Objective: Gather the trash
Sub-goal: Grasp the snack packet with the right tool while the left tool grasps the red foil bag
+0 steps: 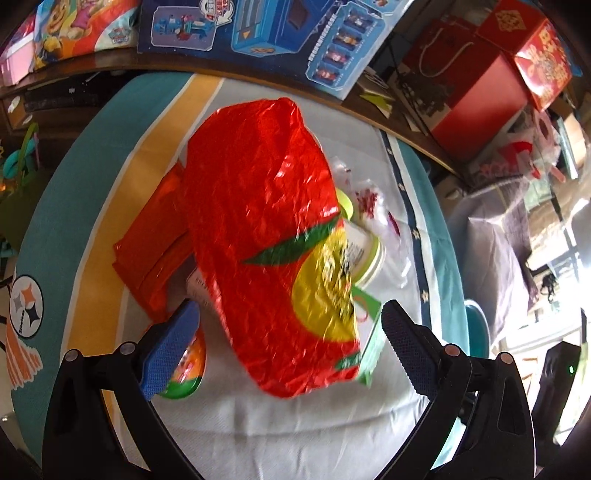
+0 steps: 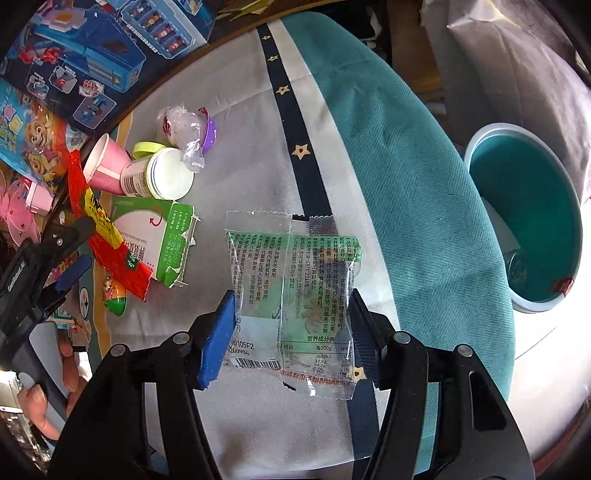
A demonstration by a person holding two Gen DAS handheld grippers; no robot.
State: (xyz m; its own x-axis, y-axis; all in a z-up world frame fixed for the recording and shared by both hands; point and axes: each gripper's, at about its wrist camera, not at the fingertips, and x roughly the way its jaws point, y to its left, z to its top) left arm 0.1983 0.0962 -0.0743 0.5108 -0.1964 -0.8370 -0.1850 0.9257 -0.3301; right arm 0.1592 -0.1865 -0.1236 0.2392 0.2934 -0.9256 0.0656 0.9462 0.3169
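In the left wrist view a big crinkled red foil bag [image 1: 258, 229] with a yellow patch stands tilted among the litter, facing the camera. My left gripper [image 1: 288, 325] is open around its lower half. The blue pad touches its left edge; the black pad stands clear of it, beside a green box [image 1: 369, 336]. My right gripper [image 2: 290, 332] is shut on a clear wrapper [image 2: 291, 280] with green print, squeezed by both side edges just above the cloth. A teal bin [image 2: 524, 221] with a white rim stands to the right, below the table edge.
A pink cup [image 2: 107, 166], a white cup [image 2: 162, 177], a torn green box [image 2: 155, 240] and a purple lid in plastic [image 2: 192, 129] lie in a heap on the striped cloth [image 2: 240, 424]. The left gripper [image 2: 79, 247] and a hand [image 2: 48, 398] are at the left. Toy boxes [image 1: 258, 33] line the back.
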